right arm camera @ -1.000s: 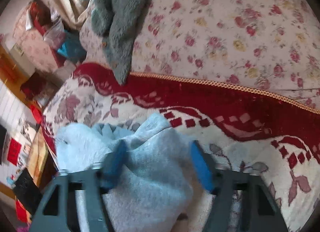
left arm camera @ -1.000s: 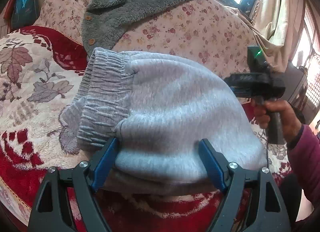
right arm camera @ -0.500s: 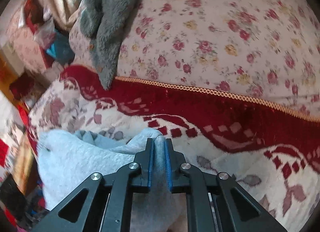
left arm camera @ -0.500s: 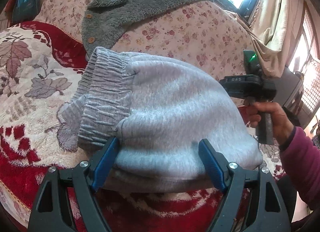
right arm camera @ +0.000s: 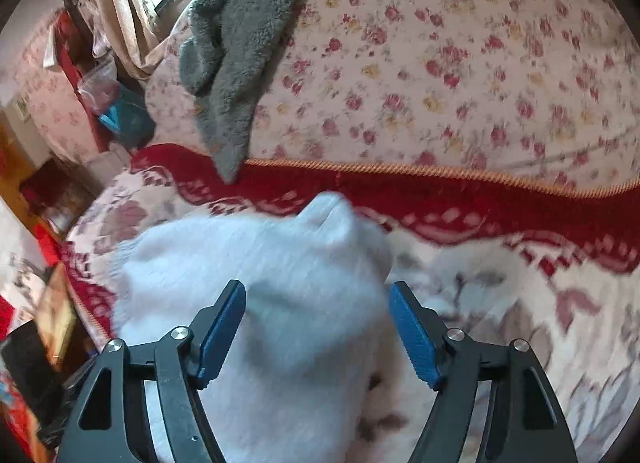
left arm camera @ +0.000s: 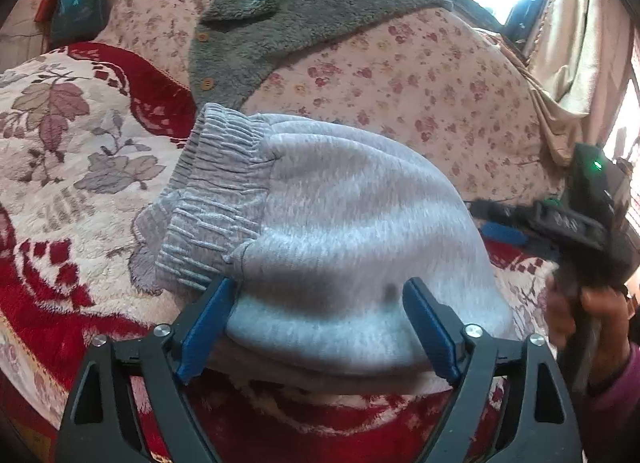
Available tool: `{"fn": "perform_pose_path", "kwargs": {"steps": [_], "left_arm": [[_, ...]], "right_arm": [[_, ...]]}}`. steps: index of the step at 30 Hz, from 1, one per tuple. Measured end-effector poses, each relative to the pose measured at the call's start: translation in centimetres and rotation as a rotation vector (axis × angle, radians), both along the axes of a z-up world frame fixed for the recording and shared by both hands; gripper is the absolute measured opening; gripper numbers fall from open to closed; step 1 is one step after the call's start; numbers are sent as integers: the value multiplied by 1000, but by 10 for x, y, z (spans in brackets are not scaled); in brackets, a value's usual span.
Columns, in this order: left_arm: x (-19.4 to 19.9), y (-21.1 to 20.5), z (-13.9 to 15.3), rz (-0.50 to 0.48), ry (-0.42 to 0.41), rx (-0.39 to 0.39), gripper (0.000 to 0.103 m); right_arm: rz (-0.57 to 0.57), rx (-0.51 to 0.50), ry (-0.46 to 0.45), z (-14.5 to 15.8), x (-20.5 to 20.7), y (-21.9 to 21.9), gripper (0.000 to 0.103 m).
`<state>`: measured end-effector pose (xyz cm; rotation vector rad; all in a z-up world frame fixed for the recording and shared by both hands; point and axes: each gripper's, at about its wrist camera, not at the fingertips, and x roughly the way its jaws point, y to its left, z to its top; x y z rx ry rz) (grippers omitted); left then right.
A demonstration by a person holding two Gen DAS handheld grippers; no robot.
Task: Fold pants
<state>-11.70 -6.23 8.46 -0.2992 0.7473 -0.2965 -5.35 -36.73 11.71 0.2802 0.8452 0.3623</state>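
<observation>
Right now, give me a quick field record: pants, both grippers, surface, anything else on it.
pants: light grey pants, folded into a compact bundle, ribbed waistband on the left in the left wrist view
surface: red and cream floral blanket
left gripper: jaws opening, bundle's near edge between them, pads not pressing
right gripper: jaws opening, pants fabric between them, not gripped
backrest: floral cover
other: grey fleece jacket draped over backrest

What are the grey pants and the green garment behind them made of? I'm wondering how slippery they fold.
The grey pants look like soft brushed fleece knit, matte, with a ribbed elastic waistband. The green garment looks like thick, fuzzy sherpa-type pile with buttons. Probably neither is slick.
</observation>
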Motion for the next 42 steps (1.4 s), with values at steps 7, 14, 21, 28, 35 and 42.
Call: {"fn": "perform_pose_path", "kwargs": {"steps": [7, 14, 21, 28, 35, 42], "left_arm": [[-2, -8, 9, 62, 31, 60, 97], [-9, -18, 28, 94, 0, 135, 97], [-17, -27, 46, 100, -48, 179, 97], [-20, -27, 50, 118, -55, 200, 97], [-24, -29, 53, 140, -68, 233, 97], [-25, -29, 51, 146, -64, 236, 97]], "right_arm": [[-4, -34, -35, 5, -38, 12, 84], [1, -60, -50, 7, -58, 16, 91], [-7, -68, -58, 10, -71, 16, 97], [2, -85, -64, 12, -81, 20, 98], [11, -79, -61, 9, -87, 23, 99], [9, -76, -58, 8, -89, 23, 99]]}}
